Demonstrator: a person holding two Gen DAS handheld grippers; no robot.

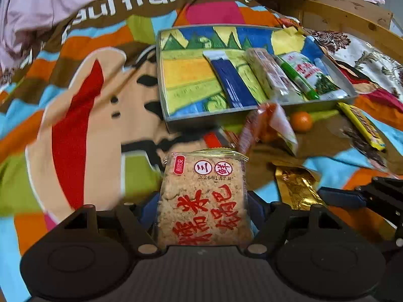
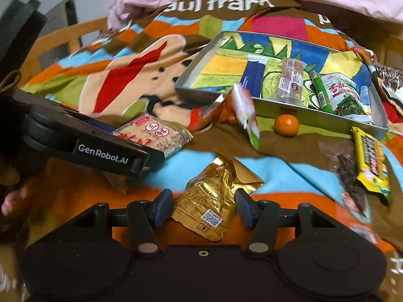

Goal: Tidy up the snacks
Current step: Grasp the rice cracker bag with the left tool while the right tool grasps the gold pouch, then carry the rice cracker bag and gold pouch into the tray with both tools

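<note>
Colourful patchwork cartoon bedspread (image 1: 83,105) under everything. Left gripper (image 1: 204,201) clenched on the clear square rice-cracker pack with red print (image 1: 205,196), near centre, its jaws about half open against the pack's sides. Right gripper (image 2: 204,209) jaws part-open around the crinkled gold foil pouch (image 2: 214,201); contact unclear. Grey shallow tray with painted floor (image 2: 191,85) lies far right, holding several snack packets.

One shallow tray (image 2: 314,112) holding four snack packets: one blue (image 2: 253,75), one clear-wrapped bar (image 2: 291,78), one green stick (image 2: 321,90), one white-and-green pouch (image 2: 347,98); outside the tray, one rice-cracker pack (image 1: 204,198), one gold pouch (image 2: 214,201), one yellow packet (image 2: 371,161), one clear packet of dark bits (image 2: 348,173), one orange-and-white packet (image 2: 243,110), one small orange fruit (image 2: 286,125); two claws, one left (image 1: 204,211) and one right (image 2: 204,209).
</note>
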